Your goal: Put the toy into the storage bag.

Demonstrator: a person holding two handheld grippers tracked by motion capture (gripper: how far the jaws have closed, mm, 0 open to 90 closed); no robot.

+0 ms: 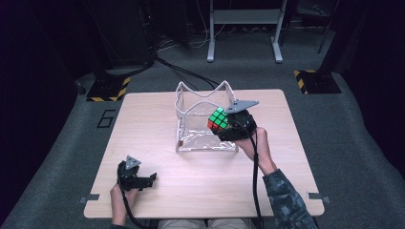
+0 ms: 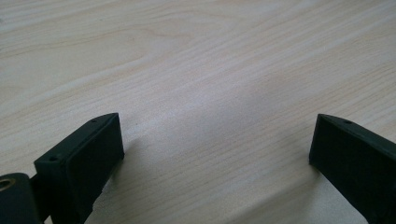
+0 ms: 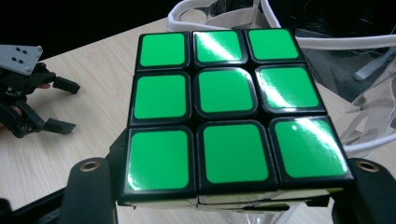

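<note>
Green-faced cube (image 3: 224,112) sits clamped in the right tongs (image 1: 228,125), held above the clear bag (image 1: 206,121). Left tongs (image 1: 143,180) rest wide and empty on the tabletop (image 1: 143,129). The grip looks shallow, perhaps; the glossy cube could slip or snag the bag's floppy rim.

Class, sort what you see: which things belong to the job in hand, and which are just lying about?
In the job:
- puzzle cube, clamped in the right gripper
- clear bag beneath it

Not in it:
- left gripper, jaws open, idle on the table
- white stand on the floor behind
</note>
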